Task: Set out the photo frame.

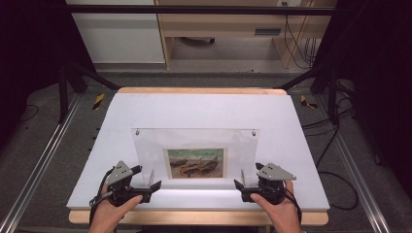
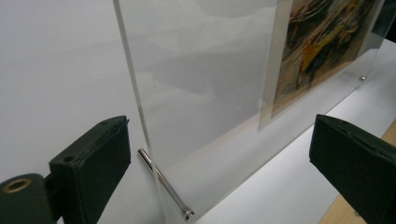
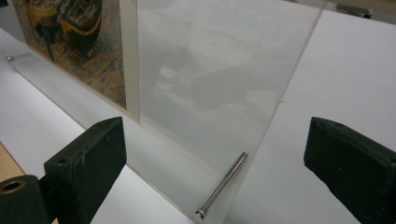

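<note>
A clear acrylic photo frame [image 1: 194, 141] stands upright on the white tabletop [image 1: 194, 107], with a painted boat picture [image 1: 197, 162] in its lower middle. My left gripper [image 1: 146, 178] is at the frame's lower left corner and is open. In the left gripper view the pane [image 2: 201, 84] and its steel pin [image 2: 166, 186] stand between the jaws of the left gripper [image 2: 219, 158], untouched by the pads. My right gripper [image 1: 248, 176] is open at the lower right corner. In the right gripper view the pane [image 3: 210, 70] and pin [image 3: 224, 184] lie between the wide jaws of the right gripper [image 3: 215, 158].
The white board lies on a wooden table whose front edge [image 1: 194, 217] runs just under my hands. Aluminium rails [image 1: 43, 155] flank the table. A wooden desk [image 1: 228, 29] and cables [image 1: 335, 145] are beyond it on the floor.
</note>
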### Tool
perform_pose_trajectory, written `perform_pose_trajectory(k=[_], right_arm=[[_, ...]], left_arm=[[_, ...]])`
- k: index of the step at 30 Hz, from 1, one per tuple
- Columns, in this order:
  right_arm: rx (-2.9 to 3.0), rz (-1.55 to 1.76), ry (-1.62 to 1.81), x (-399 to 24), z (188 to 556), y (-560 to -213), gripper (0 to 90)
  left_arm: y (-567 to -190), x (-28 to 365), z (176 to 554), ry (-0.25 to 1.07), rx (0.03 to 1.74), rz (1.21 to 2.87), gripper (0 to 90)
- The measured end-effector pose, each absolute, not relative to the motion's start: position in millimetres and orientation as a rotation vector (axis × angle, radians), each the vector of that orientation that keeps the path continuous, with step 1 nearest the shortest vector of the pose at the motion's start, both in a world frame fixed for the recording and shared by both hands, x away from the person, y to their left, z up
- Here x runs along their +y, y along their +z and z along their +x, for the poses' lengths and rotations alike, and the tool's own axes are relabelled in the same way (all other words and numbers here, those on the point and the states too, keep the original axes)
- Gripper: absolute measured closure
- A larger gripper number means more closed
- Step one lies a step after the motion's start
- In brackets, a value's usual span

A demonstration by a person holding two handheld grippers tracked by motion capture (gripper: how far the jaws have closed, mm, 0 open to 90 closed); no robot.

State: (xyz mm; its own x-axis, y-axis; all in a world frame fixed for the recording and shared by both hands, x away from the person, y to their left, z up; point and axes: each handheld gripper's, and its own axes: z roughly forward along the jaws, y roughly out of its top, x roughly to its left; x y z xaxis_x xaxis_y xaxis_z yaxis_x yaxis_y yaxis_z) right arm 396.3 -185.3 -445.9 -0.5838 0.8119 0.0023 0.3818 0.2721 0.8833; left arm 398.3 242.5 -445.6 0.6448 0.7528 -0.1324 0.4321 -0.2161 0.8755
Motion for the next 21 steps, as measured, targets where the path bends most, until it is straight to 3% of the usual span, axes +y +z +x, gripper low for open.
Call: perform_pose_trajectory(k=[21], right_arm=[[1.908,1.166,1.264,-229.9,356.9,-436.3,8.5]], left_arm=[[-433.9,274.1,372.0,0.450,0.932,1.779,4.5]])
